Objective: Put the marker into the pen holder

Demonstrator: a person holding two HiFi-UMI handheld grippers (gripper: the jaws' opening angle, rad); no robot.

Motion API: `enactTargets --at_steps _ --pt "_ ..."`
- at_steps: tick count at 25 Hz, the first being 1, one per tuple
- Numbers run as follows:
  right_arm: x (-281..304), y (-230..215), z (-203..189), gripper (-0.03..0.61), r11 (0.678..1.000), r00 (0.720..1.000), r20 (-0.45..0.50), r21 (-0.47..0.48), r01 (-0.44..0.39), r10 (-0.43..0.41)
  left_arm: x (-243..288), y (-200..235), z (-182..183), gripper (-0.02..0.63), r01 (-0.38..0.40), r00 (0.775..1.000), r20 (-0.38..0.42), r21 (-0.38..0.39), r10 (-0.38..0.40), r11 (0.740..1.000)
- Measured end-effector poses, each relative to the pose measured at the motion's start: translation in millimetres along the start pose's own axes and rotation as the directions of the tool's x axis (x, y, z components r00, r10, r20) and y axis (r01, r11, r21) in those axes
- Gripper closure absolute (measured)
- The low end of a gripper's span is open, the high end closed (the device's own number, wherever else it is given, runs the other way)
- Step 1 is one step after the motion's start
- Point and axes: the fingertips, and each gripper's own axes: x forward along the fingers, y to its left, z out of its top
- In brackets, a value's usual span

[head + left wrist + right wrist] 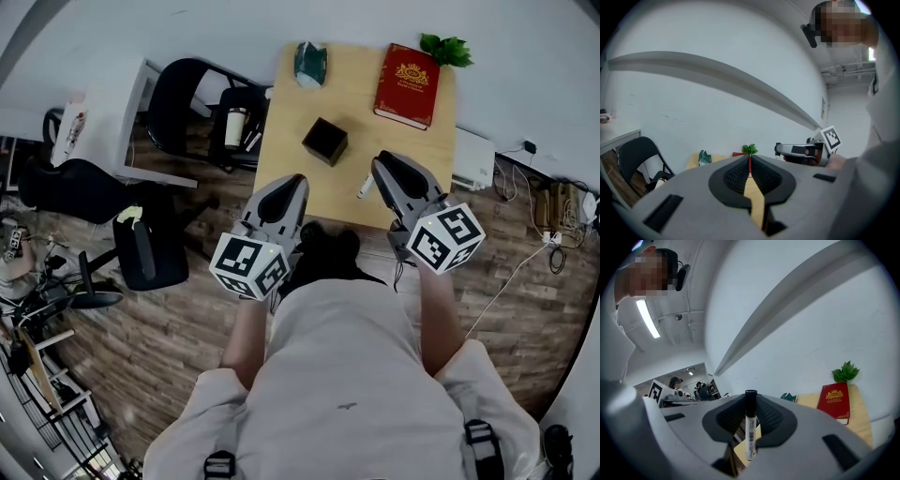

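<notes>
The white marker [750, 432] with a black cap stands upright between the pads of my right gripper [750, 404], which is shut on it. From the head view, the marker [366, 187] pokes out beside the right gripper [381, 172] over the wooden table's [286, 122] near edge. The black square pen holder [324, 141] sits mid-table, ahead and left of that gripper. My left gripper [287, 192] hovers at the table's near left edge; its jaws [750, 164] are shut with nothing between them.
A red book [407, 84] and a green plant [447, 49] lie at the table's far right, and a teal object [310, 63] sits at the far middle. Black chairs [202, 103] and a cup [234, 126] stand to the left. Cables [548, 220] run at right.
</notes>
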Motion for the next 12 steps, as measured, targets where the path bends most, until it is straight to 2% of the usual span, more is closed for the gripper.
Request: enactTargets --at_steps 12 --pt "17.1 -3.8 -0.2 0.512 0.999 0.999 -0.037 -0.004 0.037 -0.037 11.9 20.3 2.9 0.6 0.029 1.0 -0.004 -0.026 -0.029 0.999"
